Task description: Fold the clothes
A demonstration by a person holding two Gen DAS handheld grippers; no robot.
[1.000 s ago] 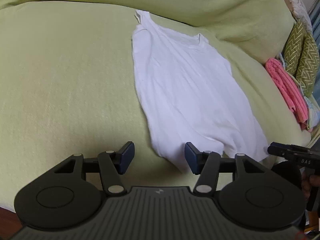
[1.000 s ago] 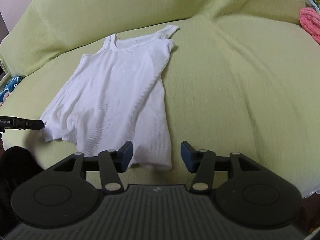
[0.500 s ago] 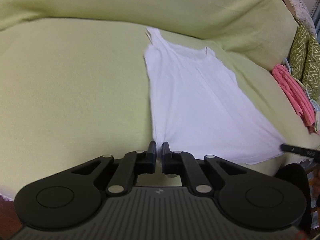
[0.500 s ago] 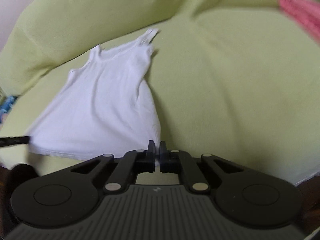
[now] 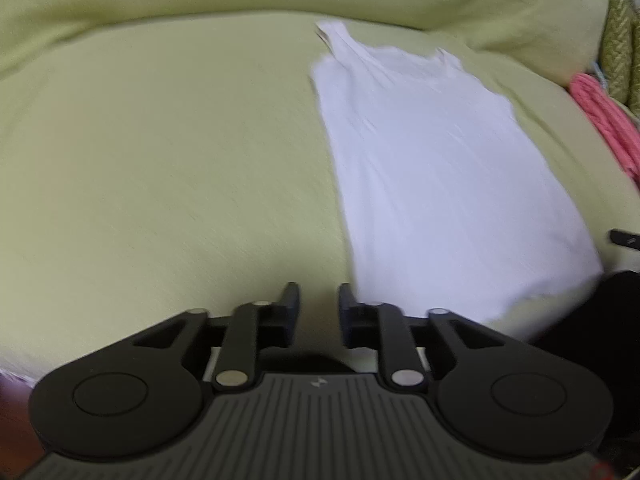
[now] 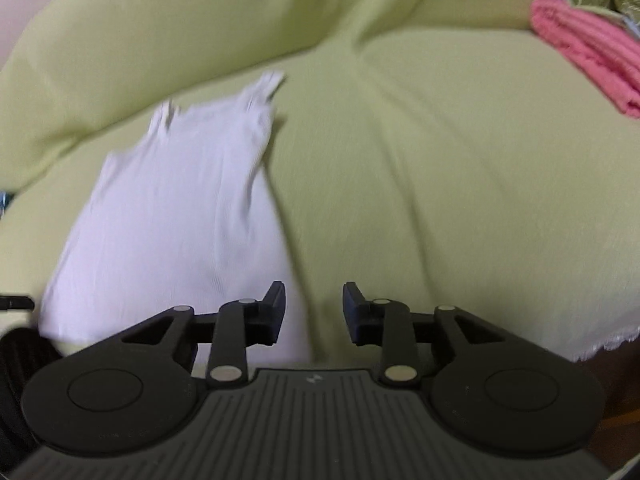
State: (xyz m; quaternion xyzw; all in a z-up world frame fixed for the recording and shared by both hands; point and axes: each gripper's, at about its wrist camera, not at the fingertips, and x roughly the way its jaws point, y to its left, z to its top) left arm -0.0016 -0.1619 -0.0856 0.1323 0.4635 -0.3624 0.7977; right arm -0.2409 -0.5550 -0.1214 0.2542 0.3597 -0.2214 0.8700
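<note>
My jaws, left (image 5: 319, 300) and right (image 6: 314, 300), stand apart, empty, at the flat top's (image 5: 432, 168) hem; pinch both corners evenly.

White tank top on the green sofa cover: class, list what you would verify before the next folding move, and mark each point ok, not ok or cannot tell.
1. White tank top lies spread flat, straps away from the grippers: ok.
2. Left gripper open, nothing between its fingers: ok.
3. Right gripper open, empty: ok.
4. Hem corners gripped for folding: not ok, neither gripper holds cloth.
5. Pink folded cloth apart from the tank top: ok.
6. Fine wrinkles: cannot tell, pictures blurred.
</note>
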